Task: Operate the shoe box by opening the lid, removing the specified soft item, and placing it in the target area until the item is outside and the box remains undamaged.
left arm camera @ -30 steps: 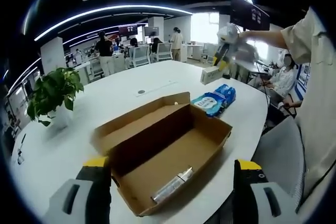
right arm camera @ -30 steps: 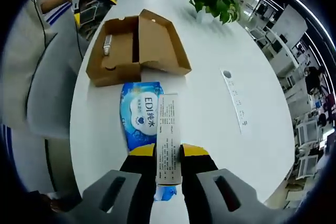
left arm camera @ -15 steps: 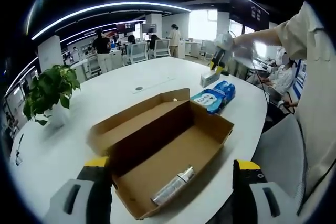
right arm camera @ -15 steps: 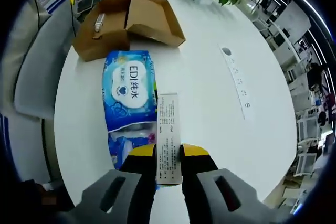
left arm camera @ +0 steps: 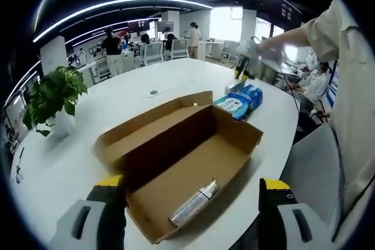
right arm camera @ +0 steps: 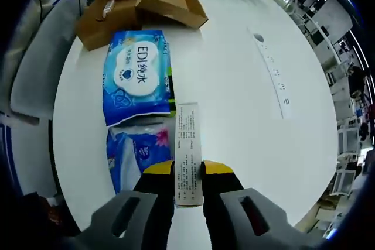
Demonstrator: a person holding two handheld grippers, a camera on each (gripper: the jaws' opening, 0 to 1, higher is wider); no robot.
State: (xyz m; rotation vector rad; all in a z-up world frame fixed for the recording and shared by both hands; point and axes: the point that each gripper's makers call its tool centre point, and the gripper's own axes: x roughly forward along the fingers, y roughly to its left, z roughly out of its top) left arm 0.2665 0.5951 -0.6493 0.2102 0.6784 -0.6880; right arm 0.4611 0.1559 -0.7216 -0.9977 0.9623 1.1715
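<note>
The brown cardboard shoe box [left arm camera: 193,156] lies open on the white table [left arm camera: 58,168], lid flap folded back, a silver tube [left arm camera: 193,200] on its floor. My left gripper [left arm camera: 190,218] stands open just in front of it. Two blue soft wipe packs [left arm camera: 240,100] lie past the box's far end. My right gripper [right arm camera: 188,171] is shut on a slim white carton [right arm camera: 187,150], low over the table beside the blue wipes pack [right arm camera: 137,74] and a second blue pack [right arm camera: 132,150]. The shoe box [right arm camera: 140,4] sits farther off.
A potted plant [left arm camera: 50,98] stands at the table's left. A grey chair [left arm camera: 310,168] and the person's sleeve [left arm camera: 345,86] are at the right. Bare table [right arm camera: 246,98] stretches right of the carton. Several people and desks fill the office behind.
My right gripper has carried the white carton away from the box and down beside the blue packs, where a second pack now shows. The left gripper has barely moved.
</note>
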